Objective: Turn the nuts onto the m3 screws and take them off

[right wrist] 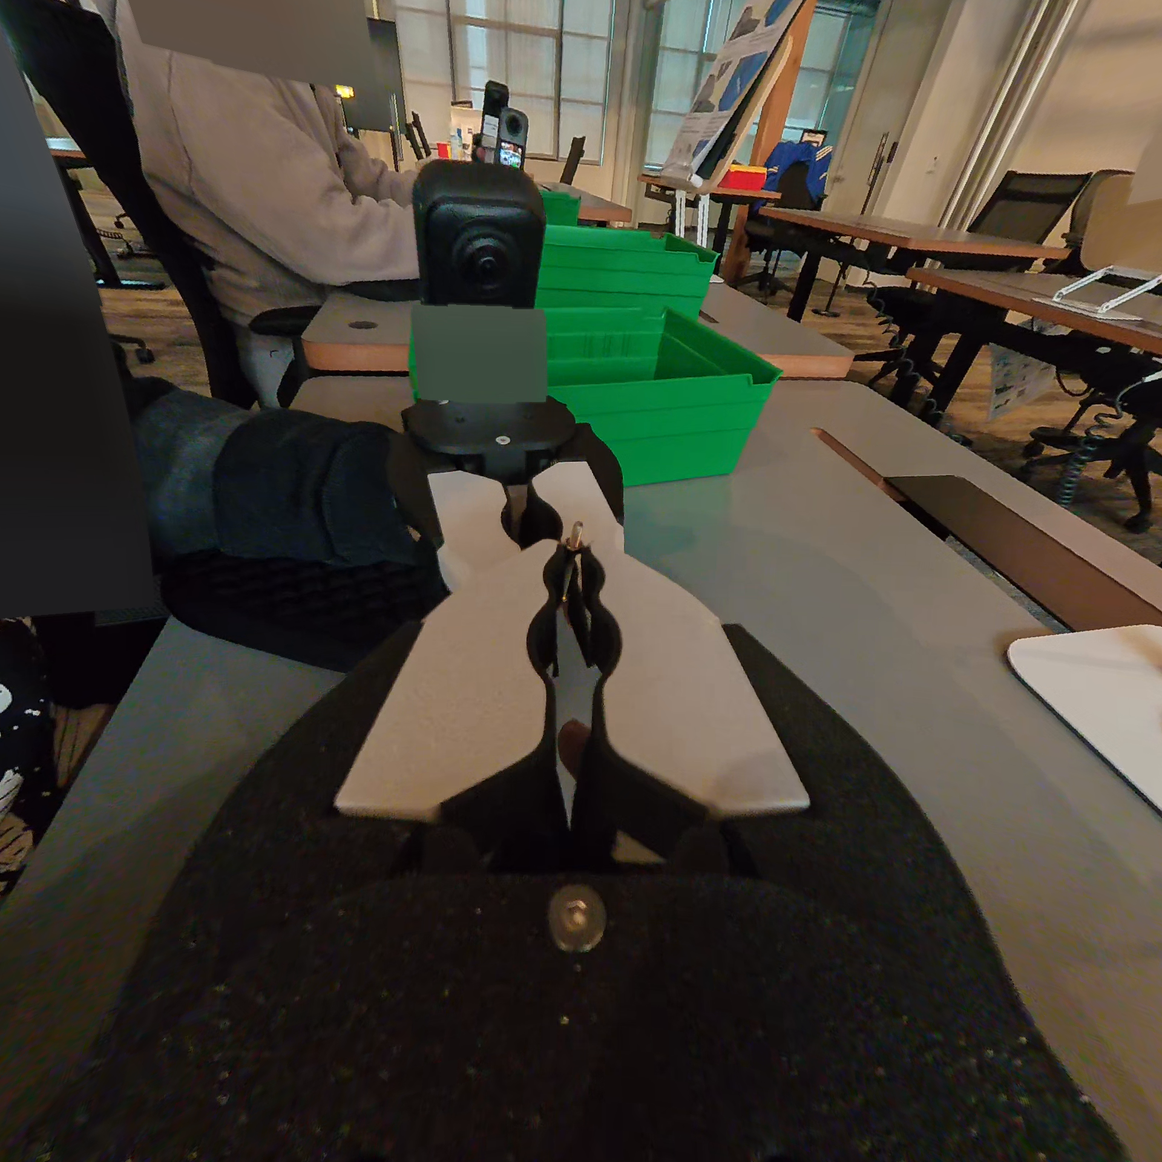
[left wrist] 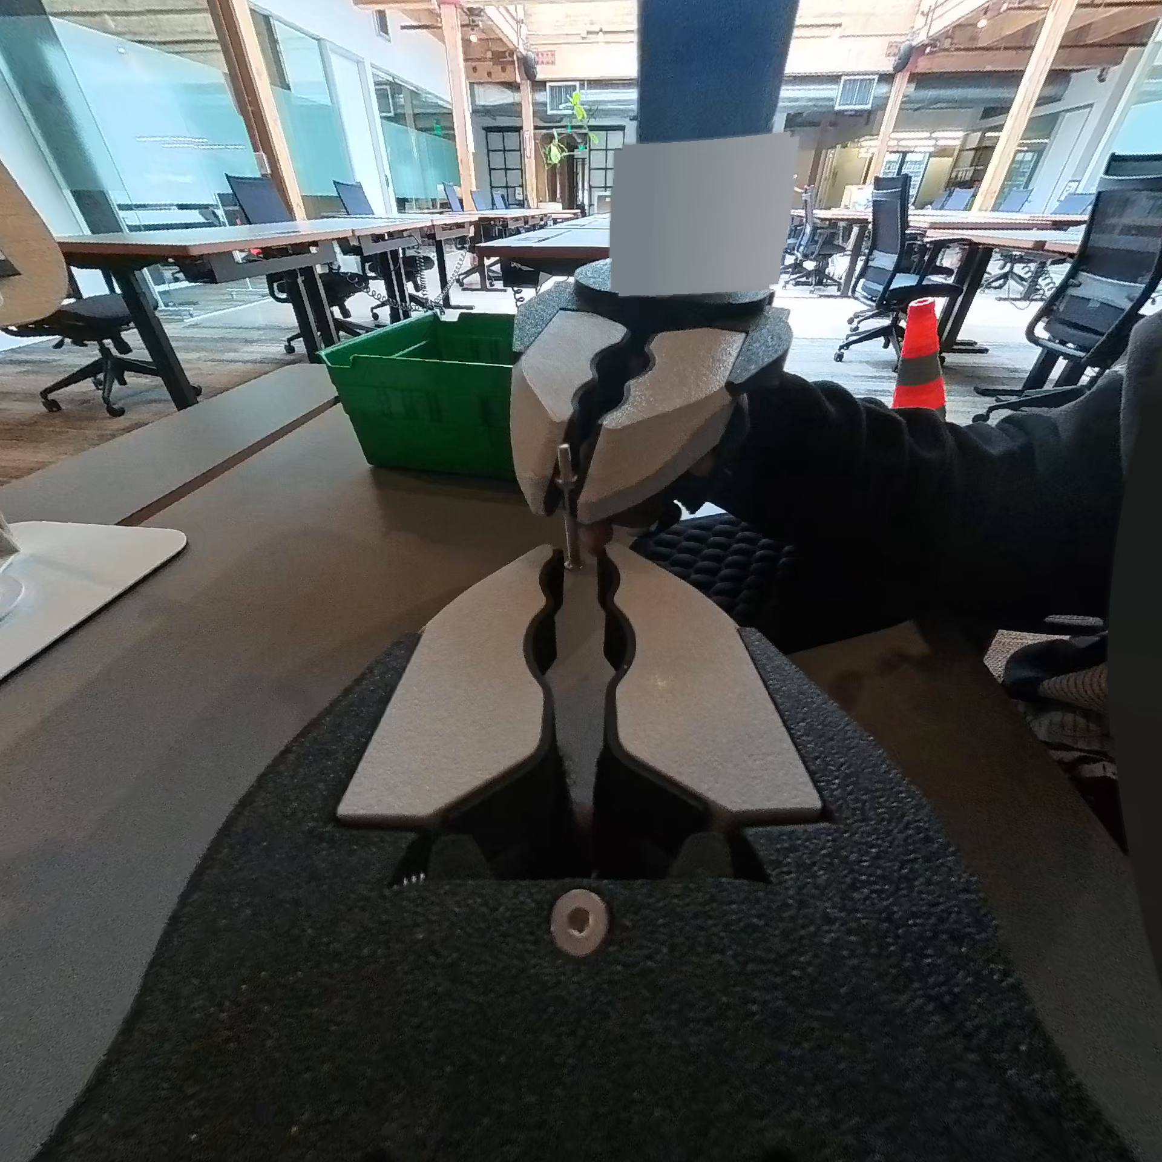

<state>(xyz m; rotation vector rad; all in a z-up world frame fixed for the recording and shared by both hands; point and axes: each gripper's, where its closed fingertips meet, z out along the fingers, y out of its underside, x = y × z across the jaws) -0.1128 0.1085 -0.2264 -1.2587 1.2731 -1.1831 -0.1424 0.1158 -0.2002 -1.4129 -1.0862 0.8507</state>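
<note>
While both hand-held grippers are meeting tip to tip above the grey-brown desk top [left wrist: 251,629], the right gripper [left wrist: 569,497] is clamping a thin silver M3 screw [left wrist: 569,522], its grey fingers pressing together on the upper shank. That screw's long axis is running close to vertical in the left wrist view, one end showing above the right gripper's fingers and the other reaching down to the left gripper [left wrist: 575,563]. A small silver nut [left wrist: 561,484] is sitting on the shank near the top, close to where the right gripper's fingers are pinching. The left gripper's jaws are standing narrow, with a slim gap; the screw's lower end is lying between its tips, and no pad is visibly pressing on it. Judged from this, the left gripper is the nearer one for turning, but the nut lies up the shank and away from its tips, so any approach must travel along the screw axis. A green plastic bin [left wrist: 427,402] is standing well behind
</note>
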